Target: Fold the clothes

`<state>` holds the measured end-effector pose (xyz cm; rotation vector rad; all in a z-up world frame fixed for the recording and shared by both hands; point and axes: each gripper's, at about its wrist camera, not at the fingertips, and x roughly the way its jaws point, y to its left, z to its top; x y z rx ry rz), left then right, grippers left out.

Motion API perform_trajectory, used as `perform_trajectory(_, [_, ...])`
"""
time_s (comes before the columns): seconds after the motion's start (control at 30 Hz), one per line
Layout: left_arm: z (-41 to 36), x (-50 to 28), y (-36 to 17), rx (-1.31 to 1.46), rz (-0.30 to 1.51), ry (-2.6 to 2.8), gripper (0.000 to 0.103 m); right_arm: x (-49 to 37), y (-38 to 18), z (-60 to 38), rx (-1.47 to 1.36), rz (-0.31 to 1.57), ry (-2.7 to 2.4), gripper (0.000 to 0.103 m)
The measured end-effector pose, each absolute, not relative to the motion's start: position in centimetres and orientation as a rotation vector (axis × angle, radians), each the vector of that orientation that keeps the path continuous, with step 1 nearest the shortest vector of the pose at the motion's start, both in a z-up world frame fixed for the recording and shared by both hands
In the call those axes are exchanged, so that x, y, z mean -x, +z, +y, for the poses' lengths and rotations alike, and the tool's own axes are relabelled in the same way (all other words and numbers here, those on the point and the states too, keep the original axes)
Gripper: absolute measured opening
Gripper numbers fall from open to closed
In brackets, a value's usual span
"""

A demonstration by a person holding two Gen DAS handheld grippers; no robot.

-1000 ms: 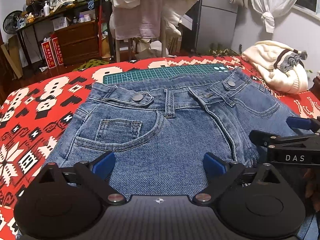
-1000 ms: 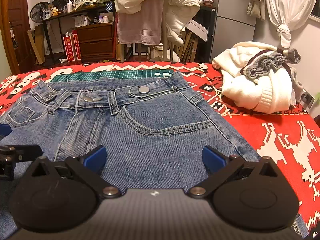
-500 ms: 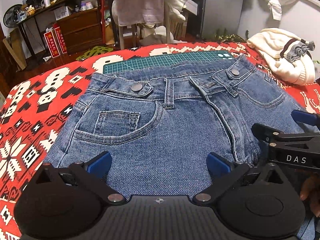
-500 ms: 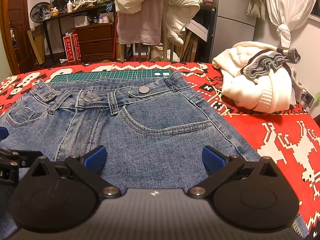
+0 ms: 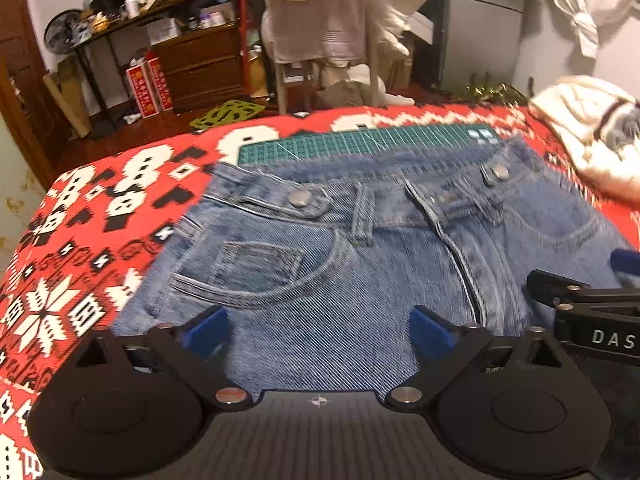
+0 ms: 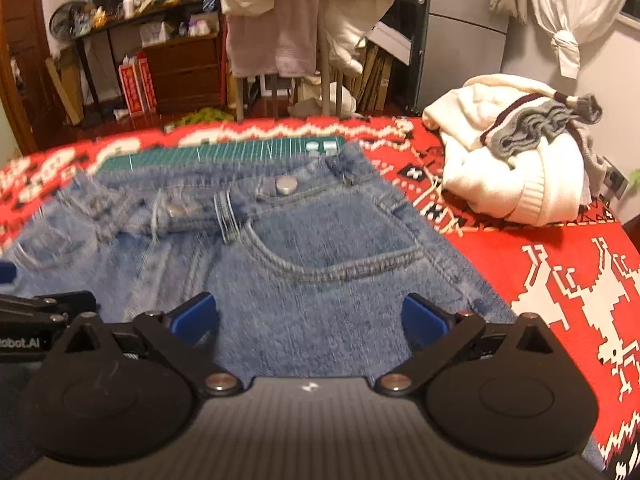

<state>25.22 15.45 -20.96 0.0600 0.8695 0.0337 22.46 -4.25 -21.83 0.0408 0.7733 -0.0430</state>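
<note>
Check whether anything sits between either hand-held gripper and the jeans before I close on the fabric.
Nothing visible does. The left hand-held gripper and right hand-held gripper are both open directly over bare denim of the jeans. The cream sweater lies off to the right on the red blanket, clear of both.

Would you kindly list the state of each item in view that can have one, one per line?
jeans: spread flat, front up, waistband away from the grippers, unfolded
sweater: crumpled in a heap beside the jeans
cutting mat: lying flat, near edge under the waistband
left gripper: open, over the jeans, holding nothing
right gripper: open, over the jeans, holding nothing
</note>
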Motion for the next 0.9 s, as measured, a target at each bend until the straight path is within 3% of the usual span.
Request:
perform_trajectory(0.1, [17.5,-25.3,-19.2,0.062,0.848,0.036,0.082,-22.3,-20.2,-4.0,-0.073,0.747,-0.033,0.085])
perform_trajectory(0.2, [20.0,-25.6,-17.8,0.171,0.825,0.079,0.060,-23.0,-18.7,-3.6,-0.132,0.769,-0.010,0.065])
perform_trajectory(0.27, [21.8,-26.1,-17.8,0.246,0.846,0.109,0.037,-23.8,-18.1,-3.3,-0.184,0.786,0.013,0.037])
perform_trajectory(0.37, [23.9,-26.8,-18.5,0.344,0.902,0.127,0.018,-25.6,-17.8,-2.6,-0.244,0.820,0.043,0.013])
perform_trajectory(0.43, [25.1,-27.3,-19.1,0.400,0.942,0.137,0.011,-26.9,-17.8,-1.9,-0.269,0.829,0.066,0.008])
perform_trajectory(0.7, [26.6,-27.6,-20.1,0.506,0.987,0.111,0.011,-30.9,-19.0,4.4,-0.183,0.875,0.230,0.000])
perform_trajectory(0.9, [27.0,-27.7,-20.2,0.534,0.999,0.101,0.011,-32.5,-20.3,7.7,-0.076,0.887,0.290,0.000])
